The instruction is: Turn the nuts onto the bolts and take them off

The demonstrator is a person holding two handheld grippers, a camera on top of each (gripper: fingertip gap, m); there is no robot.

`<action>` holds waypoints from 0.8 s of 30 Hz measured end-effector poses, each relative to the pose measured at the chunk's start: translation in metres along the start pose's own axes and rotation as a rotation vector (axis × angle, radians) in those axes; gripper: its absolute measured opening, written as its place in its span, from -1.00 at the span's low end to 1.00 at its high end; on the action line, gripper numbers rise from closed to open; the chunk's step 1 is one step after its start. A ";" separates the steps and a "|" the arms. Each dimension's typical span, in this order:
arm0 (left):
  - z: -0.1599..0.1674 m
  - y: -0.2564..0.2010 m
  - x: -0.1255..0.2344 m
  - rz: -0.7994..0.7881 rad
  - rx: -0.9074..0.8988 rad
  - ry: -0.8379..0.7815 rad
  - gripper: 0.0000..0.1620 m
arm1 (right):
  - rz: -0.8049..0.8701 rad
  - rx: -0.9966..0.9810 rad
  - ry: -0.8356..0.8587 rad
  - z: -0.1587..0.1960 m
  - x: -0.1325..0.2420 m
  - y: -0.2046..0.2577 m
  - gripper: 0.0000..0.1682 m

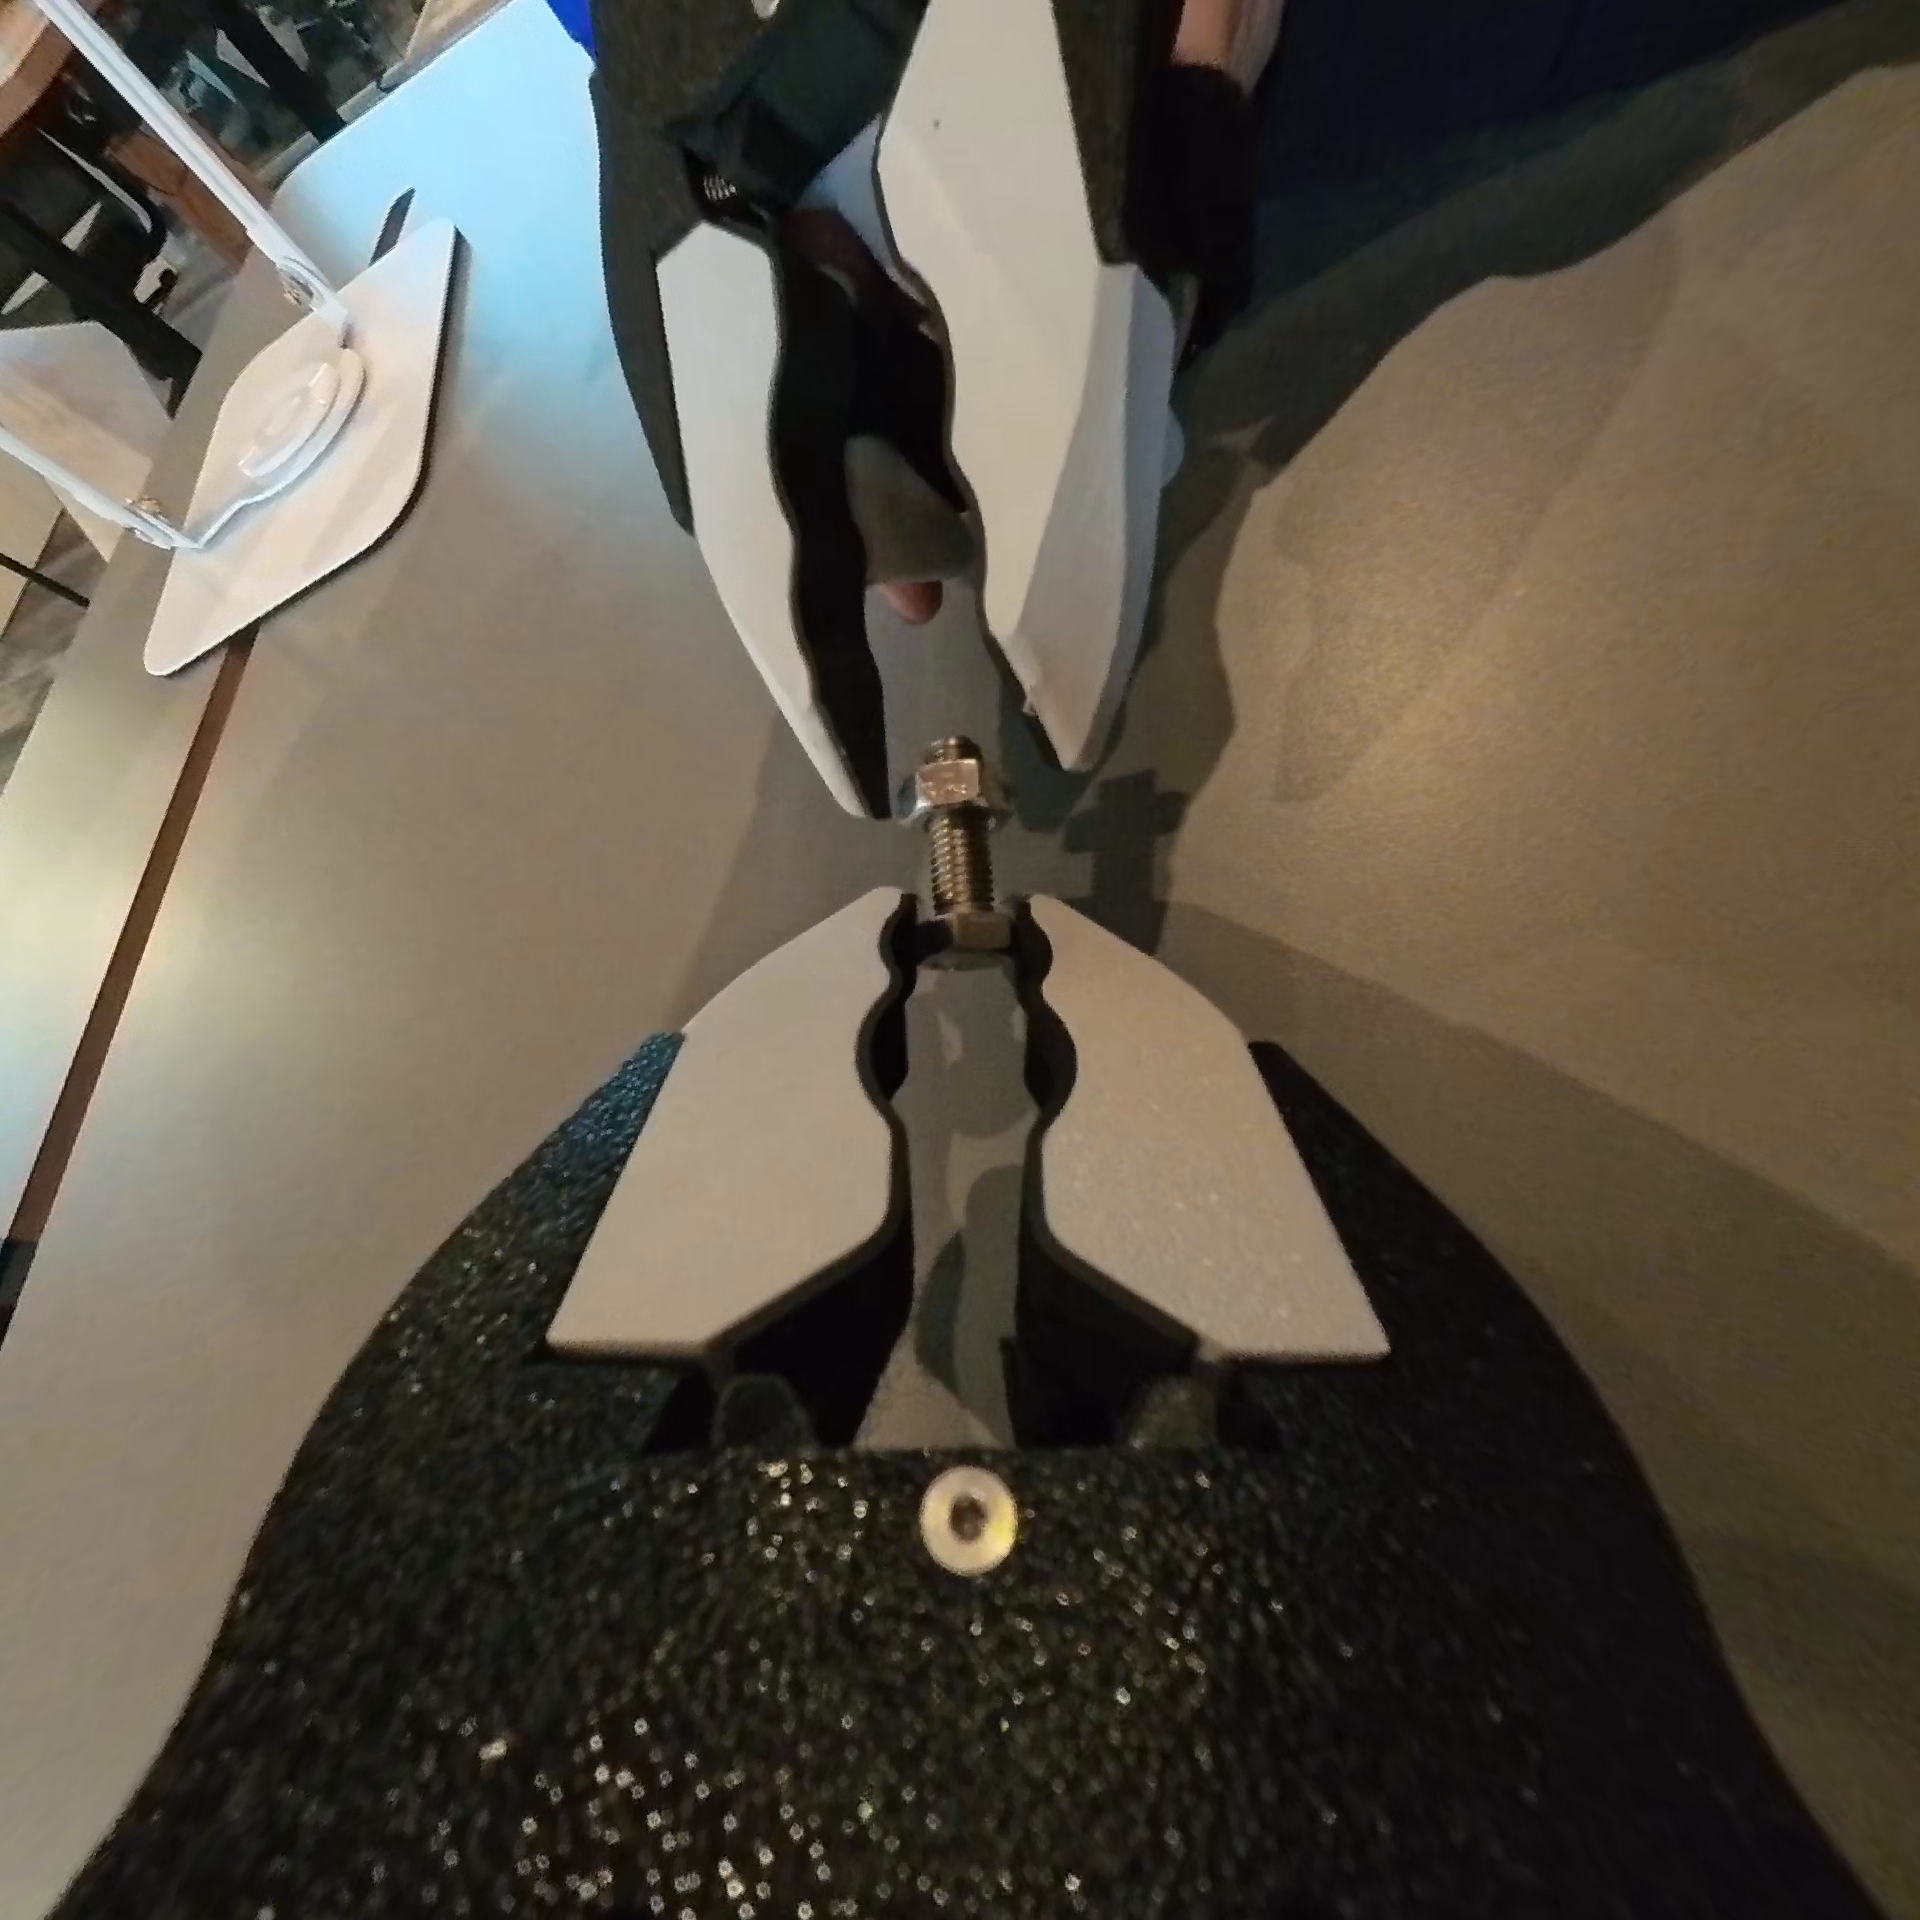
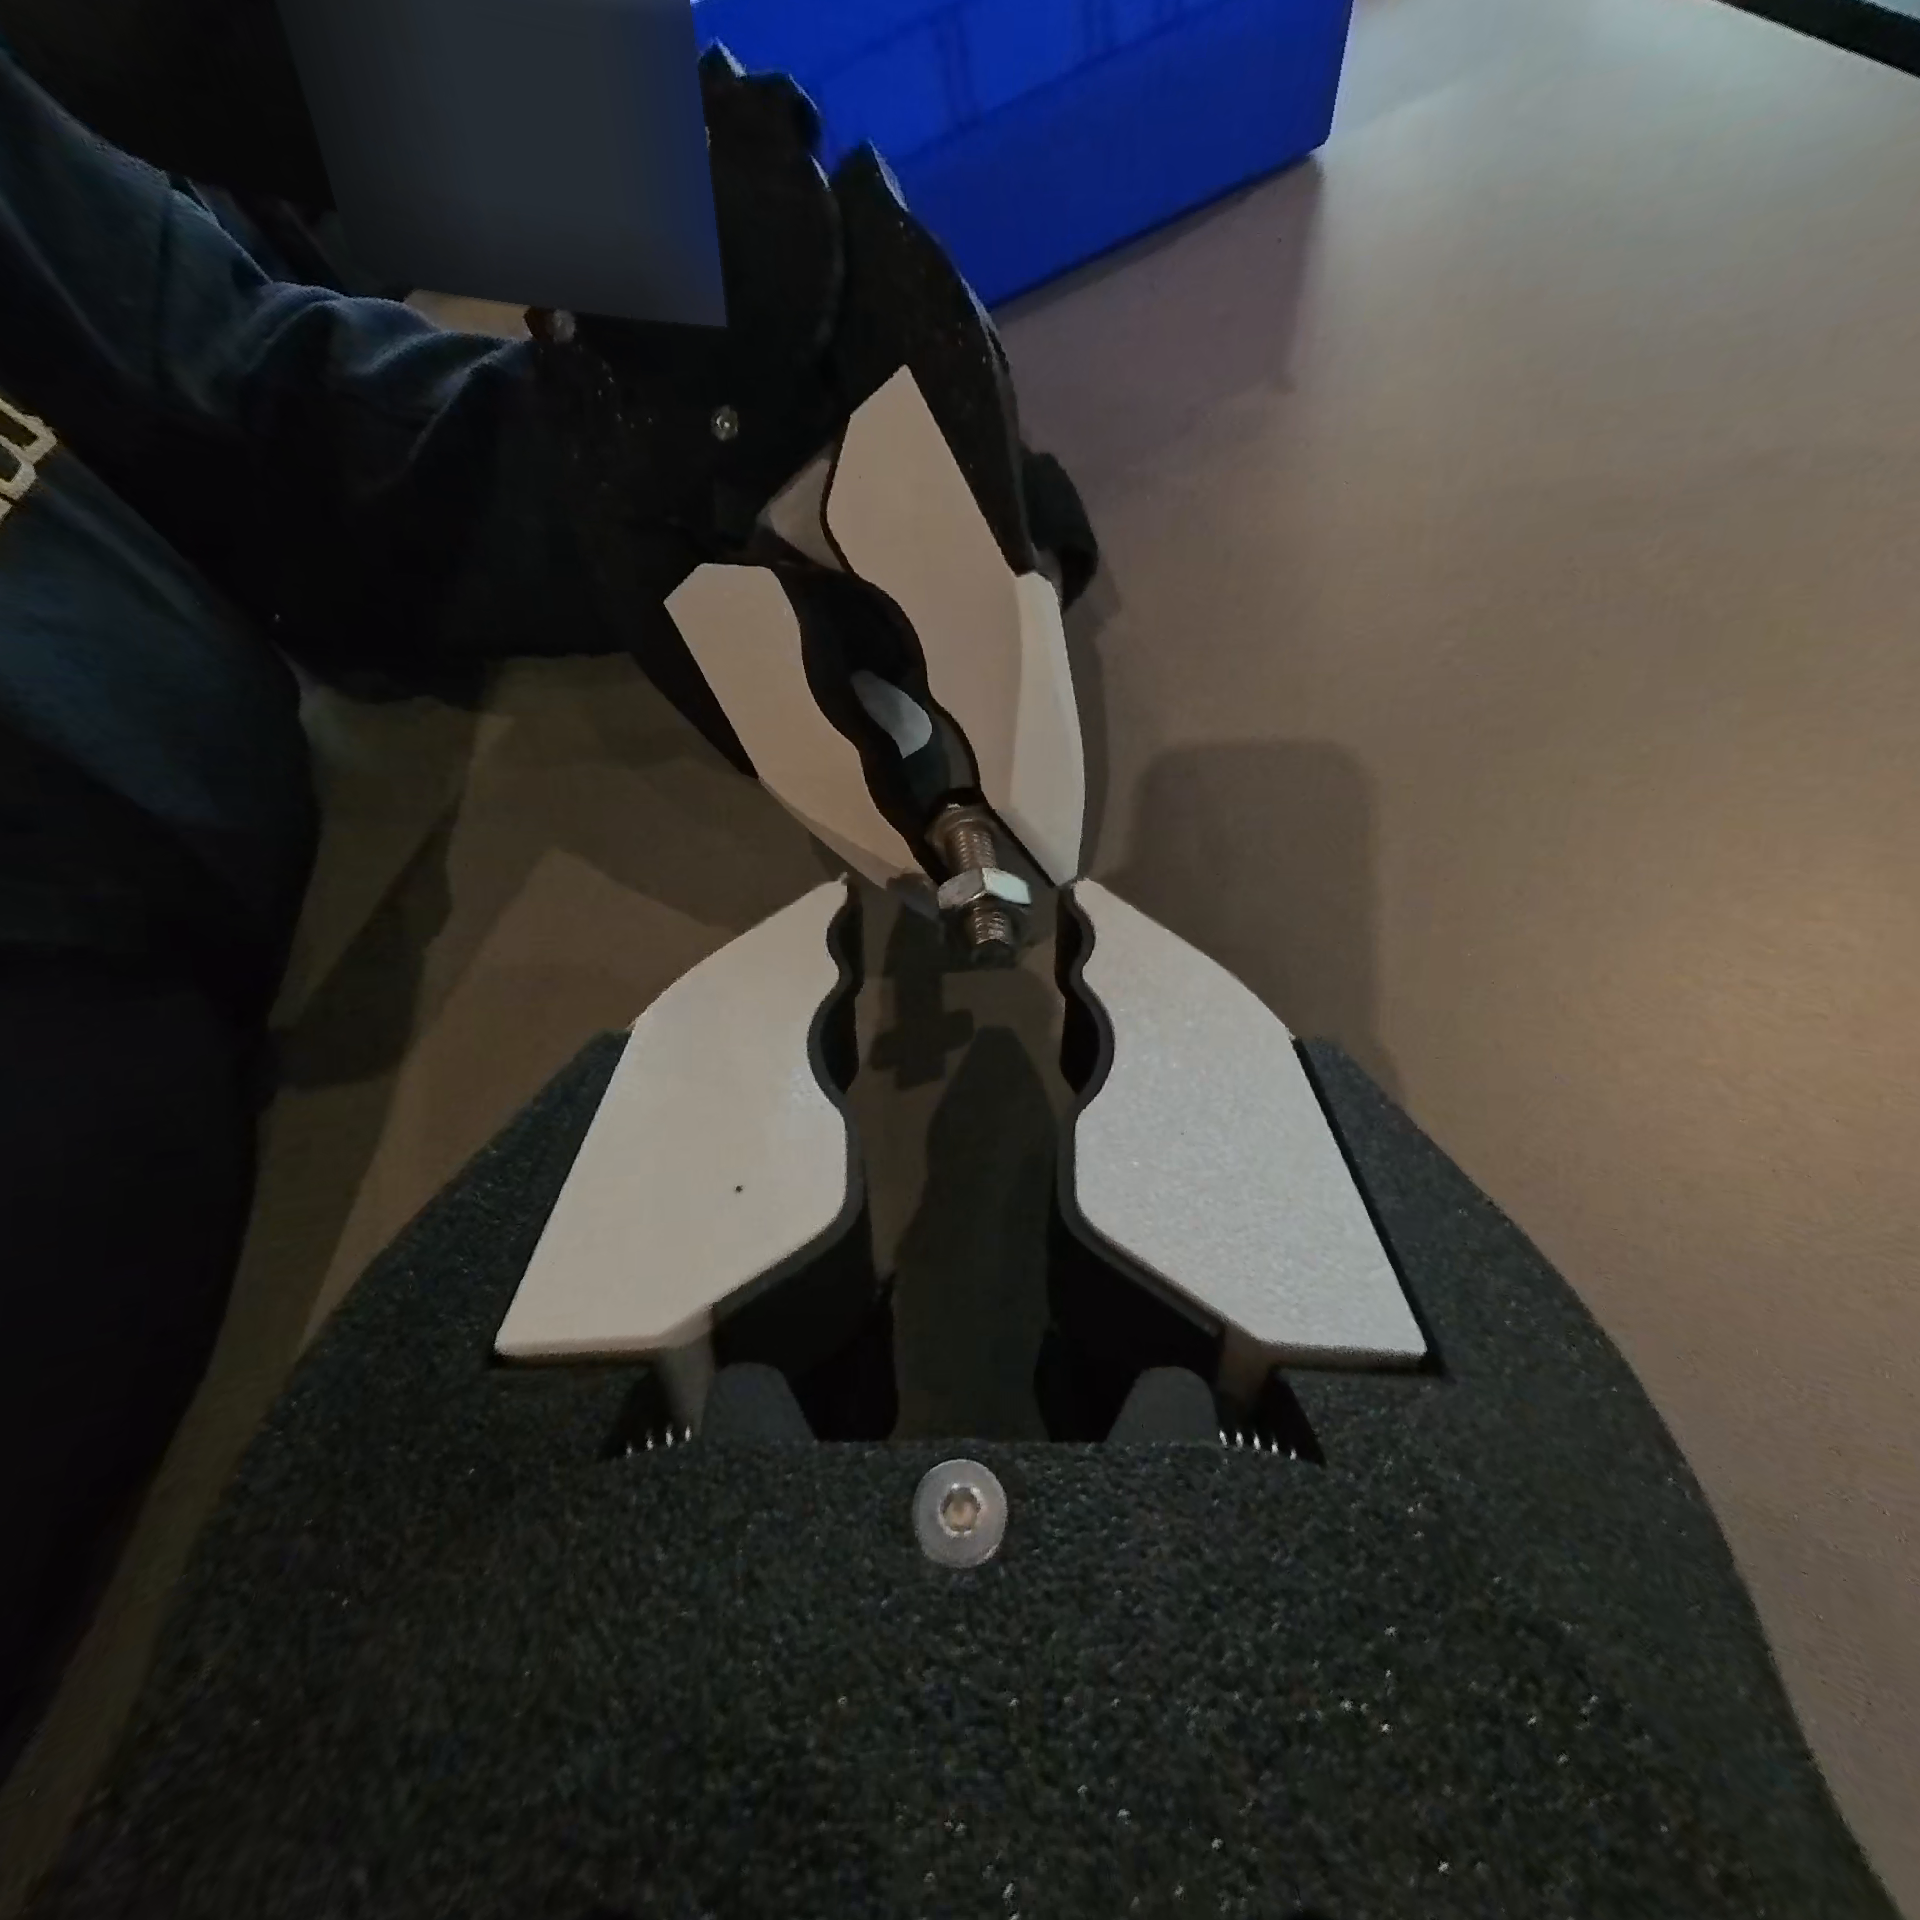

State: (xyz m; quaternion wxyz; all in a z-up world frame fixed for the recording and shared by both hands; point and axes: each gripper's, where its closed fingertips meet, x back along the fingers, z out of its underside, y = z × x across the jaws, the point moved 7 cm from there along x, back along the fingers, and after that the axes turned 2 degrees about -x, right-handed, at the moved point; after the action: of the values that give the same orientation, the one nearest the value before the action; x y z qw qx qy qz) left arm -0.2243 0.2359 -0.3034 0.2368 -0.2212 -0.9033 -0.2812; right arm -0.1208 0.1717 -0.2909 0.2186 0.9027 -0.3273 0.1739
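Observation:
A steel bolt [image 1: 954,854] is held by its hex head in my left gripper [image 1: 961,925], which is shut on it. A hex nut [image 1: 943,781] sits on the thread near the bolt's far end. My right gripper [image 1: 971,781] comes from the opposite side, jaws apart around the nut. In the right wrist view the nut [image 2: 982,891] lies between my right gripper's [image 2: 958,896] fingertips with a gap on each side. There the left gripper [image 2: 977,862] grips the bolt [image 2: 987,935], whose head is hidden.
All this is held above a grey table [image 1: 1507,831]. A white stand with a flat base plate [image 1: 301,436] is at the far left by the table edge [image 1: 125,935]. A blue bin [image 2: 1039,125] stands behind. A person's dark sleeve [image 2: 208,416] is at left. Less than 4 cm separates the two grippers' tips.

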 end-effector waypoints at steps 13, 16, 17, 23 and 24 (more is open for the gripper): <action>0.000 0.001 -0.001 0.023 0.023 0.010 -0.79 | -0.029 0.037 -0.004 0.000 -0.001 0.005 -0.58; 0.000 0.001 -0.002 0.028 0.039 0.019 -0.79 | -0.081 0.070 -0.045 -0.003 0.002 0.011 -0.65; 0.000 0.002 -0.002 0.031 0.043 0.020 -0.79 | -0.098 0.081 -0.053 -0.003 0.003 0.013 -0.67; 0.000 0.002 -0.002 0.031 0.043 0.020 -0.79 | 0.001 0.007 -0.083 -0.005 0.005 0.002 -0.61; 0.000 0.002 -0.002 0.031 0.043 0.020 -0.79 | 0.013 0.006 -0.066 -0.004 0.003 0.001 -0.61</action>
State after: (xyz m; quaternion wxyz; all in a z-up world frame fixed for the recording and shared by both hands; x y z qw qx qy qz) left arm -0.2219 0.2368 -0.3038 0.2549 -0.2272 -0.9031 -0.2603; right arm -0.1204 0.1714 -0.2856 0.2037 0.9065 -0.3396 0.1466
